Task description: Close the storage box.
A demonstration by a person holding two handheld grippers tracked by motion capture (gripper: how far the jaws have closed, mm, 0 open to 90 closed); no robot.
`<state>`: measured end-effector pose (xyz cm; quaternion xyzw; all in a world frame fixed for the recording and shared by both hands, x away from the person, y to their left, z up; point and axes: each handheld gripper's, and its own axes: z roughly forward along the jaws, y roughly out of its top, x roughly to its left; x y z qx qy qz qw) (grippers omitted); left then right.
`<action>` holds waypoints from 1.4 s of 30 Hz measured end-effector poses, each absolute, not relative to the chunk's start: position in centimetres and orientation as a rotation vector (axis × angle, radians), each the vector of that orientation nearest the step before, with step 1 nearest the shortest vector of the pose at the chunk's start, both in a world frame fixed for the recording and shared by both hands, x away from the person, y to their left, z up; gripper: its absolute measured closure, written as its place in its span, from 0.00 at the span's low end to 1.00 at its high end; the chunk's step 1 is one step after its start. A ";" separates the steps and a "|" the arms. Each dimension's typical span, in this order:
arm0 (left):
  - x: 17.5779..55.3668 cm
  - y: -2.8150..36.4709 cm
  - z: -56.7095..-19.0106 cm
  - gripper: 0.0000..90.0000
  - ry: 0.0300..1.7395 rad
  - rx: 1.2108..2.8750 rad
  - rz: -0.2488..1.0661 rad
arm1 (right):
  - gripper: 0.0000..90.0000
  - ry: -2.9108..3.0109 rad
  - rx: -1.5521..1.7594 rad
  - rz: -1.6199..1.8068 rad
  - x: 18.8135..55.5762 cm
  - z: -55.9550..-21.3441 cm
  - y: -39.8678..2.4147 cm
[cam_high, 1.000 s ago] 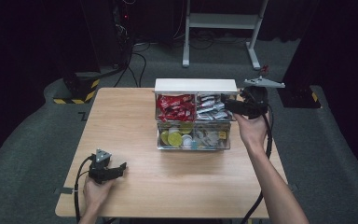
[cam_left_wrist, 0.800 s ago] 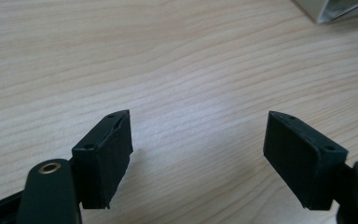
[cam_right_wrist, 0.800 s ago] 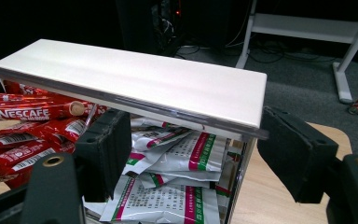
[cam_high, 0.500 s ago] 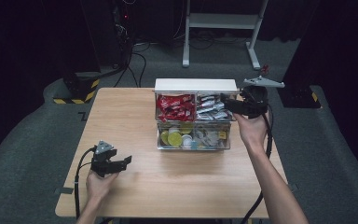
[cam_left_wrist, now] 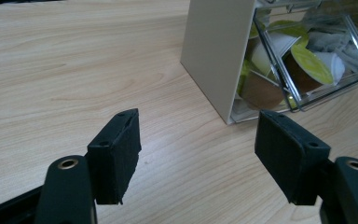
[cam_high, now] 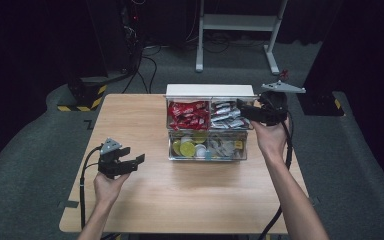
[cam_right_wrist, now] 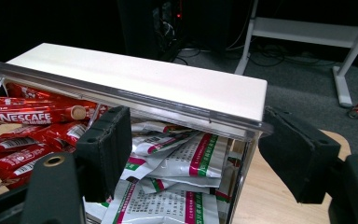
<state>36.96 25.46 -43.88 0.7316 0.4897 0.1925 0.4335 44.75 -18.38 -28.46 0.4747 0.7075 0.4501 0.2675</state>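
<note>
At lower left of the high view, the left hand (cam_high: 107,186) holds the left gripper (cam_high: 136,163) just above the table (cam_high: 145,210), its jaws spread apart with nothing between them, pointing right toward the organizer (cam_high: 209,90). In the left gripper view the same jaws stand wide over bare wood, and the organizer's beige side wall and a clear lower bin of green-lidded pods (cam_left_wrist: 307,63) sit at upper right.

Centre of the high view: the organizer stands on the table's far half, with red sachets (cam_high: 188,114) in its upper left bin, white packets (cam_high: 226,116) in its upper right bin, and pods and small items in the lower bins.

At right, the right hand (cam_high: 270,137) holds the right gripper (cam_high: 241,107) at the organizer's upper right corner. In the right gripper view its jaws are parted, straddling the clear front edge of the upper right bin, gripping nothing; white packets with green and red print lie just below, red sachets to the left.
</note>
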 end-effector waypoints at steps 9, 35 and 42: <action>37.6 24.8 -41.8 0.37 1.182 1.812 0.445 | 0.29 1.916 1.273 1.218 44.8 -28.5 -18.4; 39.6 20.2 -34.3 0.54 0.978 1.828 0.459 | 0.38 1.944 1.289 1.196 44.9 -28.2 -18.9; 40.4 18.7 -32.5 0.56 0.934 1.824 0.457 | 0.38 1.939 1.287 1.198 45.0 -28.2 -18.9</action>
